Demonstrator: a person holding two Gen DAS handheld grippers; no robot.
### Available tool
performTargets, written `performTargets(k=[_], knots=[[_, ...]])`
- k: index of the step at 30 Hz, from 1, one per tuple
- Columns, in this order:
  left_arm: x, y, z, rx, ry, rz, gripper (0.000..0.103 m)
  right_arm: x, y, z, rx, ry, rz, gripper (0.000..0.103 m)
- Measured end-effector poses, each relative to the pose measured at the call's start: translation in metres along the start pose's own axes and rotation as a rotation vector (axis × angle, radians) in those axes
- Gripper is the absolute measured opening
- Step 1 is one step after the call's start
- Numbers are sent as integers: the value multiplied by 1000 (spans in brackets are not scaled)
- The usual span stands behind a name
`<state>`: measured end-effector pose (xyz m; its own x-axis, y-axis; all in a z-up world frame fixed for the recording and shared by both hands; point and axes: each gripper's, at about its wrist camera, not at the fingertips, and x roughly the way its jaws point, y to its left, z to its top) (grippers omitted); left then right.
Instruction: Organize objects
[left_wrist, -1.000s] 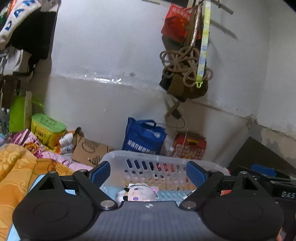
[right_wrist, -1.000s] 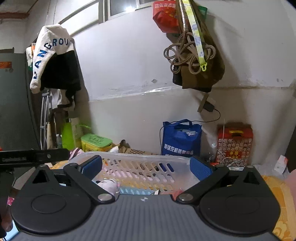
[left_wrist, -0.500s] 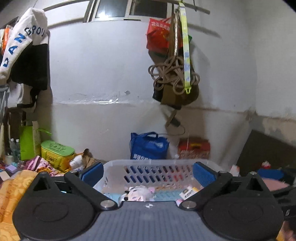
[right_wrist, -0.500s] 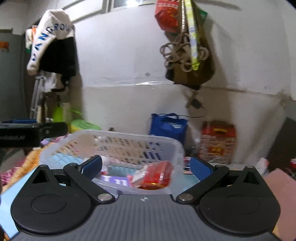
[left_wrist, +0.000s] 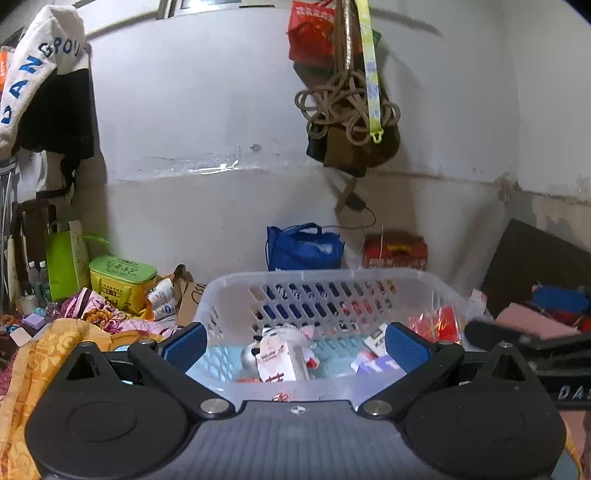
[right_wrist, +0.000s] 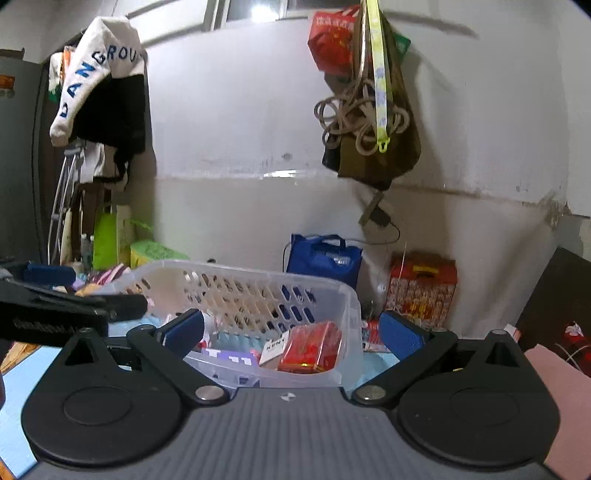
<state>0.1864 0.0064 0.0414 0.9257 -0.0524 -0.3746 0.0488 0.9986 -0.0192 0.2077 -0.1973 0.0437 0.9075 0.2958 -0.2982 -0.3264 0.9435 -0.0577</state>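
A clear white plastic basket (left_wrist: 325, 278) sits on a light blue mat just ahead of both grippers; it also shows in the right wrist view (right_wrist: 332, 291). Inside lie a small white plush toy (left_wrist: 284, 349), a red foil packet (right_wrist: 312, 349), a purple box (right_wrist: 231, 360) and a white card (right_wrist: 273, 347). My left gripper (left_wrist: 295, 347) is open and empty, its blue pads straddling the basket's near side. My right gripper (right_wrist: 293, 332) is open and empty at the basket's near right corner. The left gripper's body (right_wrist: 55, 310) shows at the left in the right wrist view.
A blue bag (left_wrist: 304, 247) and a red gift box (left_wrist: 395, 251) stand against the white wall behind. A yellow-green box (left_wrist: 122, 278) and orange floral cloth (left_wrist: 44, 343) lie at left. A rope bundle and brown bag (left_wrist: 351, 122) hang above. A pink cloth (right_wrist: 554, 373) lies at right.
Both views have shifted: the basket now sits closer and lower between the fingers, and its contents show more. The right gripper has swung toward the basket's right corner. Both stay open.
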Motion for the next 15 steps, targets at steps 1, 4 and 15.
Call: performTargets(k=[1,4,15], knots=[[-1,0,-1,5,1,5,103,0,-2,1,18,6,13,103],[-3,2,-4,4,0,19,103,2,-14,3,88,32,72,103],[-6,6,-9,-17,5,40,103,11,-23,-2,128,83,44,103]])
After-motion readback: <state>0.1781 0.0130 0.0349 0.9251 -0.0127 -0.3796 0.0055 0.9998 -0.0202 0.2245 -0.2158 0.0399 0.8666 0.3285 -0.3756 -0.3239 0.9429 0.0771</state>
